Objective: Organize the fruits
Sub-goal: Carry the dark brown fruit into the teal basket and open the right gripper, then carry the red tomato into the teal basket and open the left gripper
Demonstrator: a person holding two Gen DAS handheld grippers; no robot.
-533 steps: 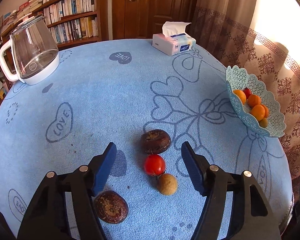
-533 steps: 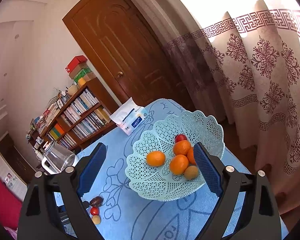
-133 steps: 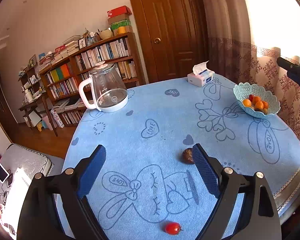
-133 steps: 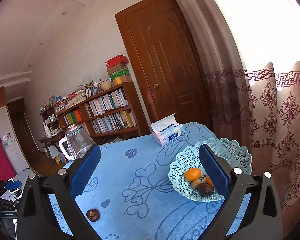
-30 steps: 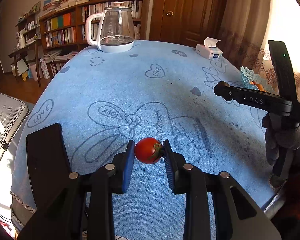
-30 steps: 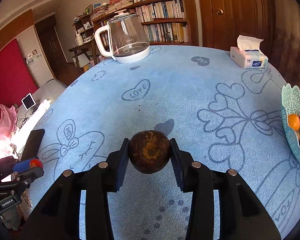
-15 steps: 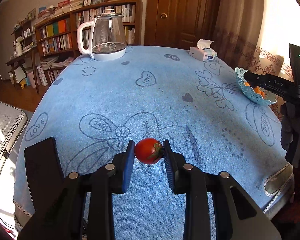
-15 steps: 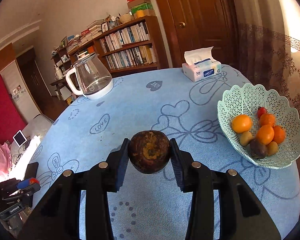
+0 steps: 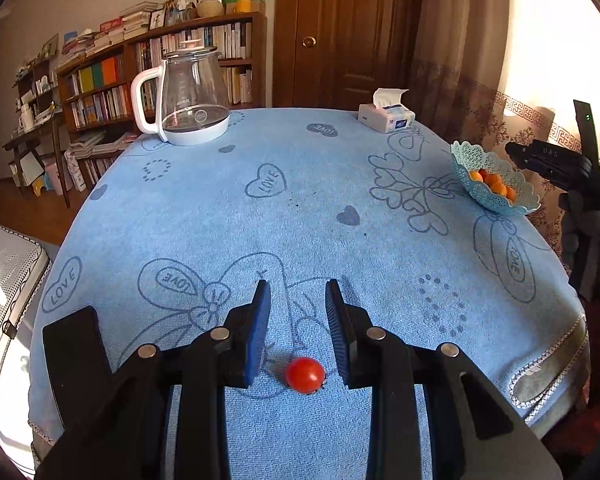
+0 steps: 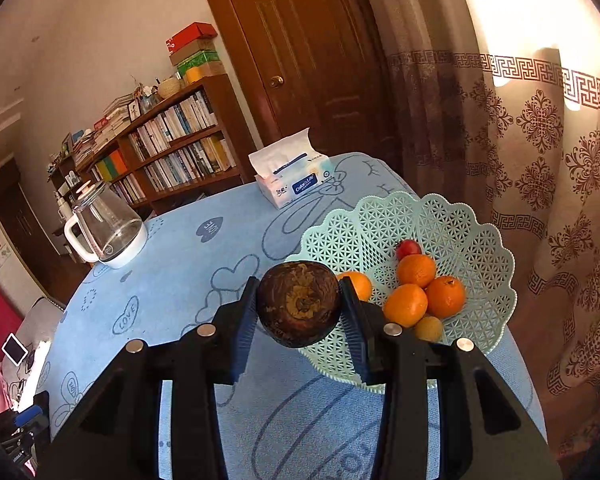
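In the left wrist view a small red tomato [image 9: 305,374] lies on the blue tablecloth, below and behind the tips of my left gripper [image 9: 298,312], which is open and empty above it. My right gripper [image 10: 299,306] is shut on a dark brown round fruit [image 10: 299,304] and holds it in the air at the near rim of the pale green lattice basket [image 10: 480,240]. The basket holds several oranges [image 10: 416,270], a red fruit [image 10: 407,248] and a small tan fruit [image 10: 429,328]. The basket [image 9: 466,156] and the right gripper's body [image 9: 556,162] show at the far right of the left wrist view.
A glass kettle with a white handle [image 9: 190,100] stands at the table's far left. A tissue pack [image 9: 386,114] lies at the far edge. A black flat object [image 9: 76,344] lies at the table's near left edge. Curtains [image 10: 540,140] hang right behind the basket.
My left gripper has opened and let go of the tomato, which now lies on the cloth. My right gripper has carried the dark fruit to the basket's near rim.
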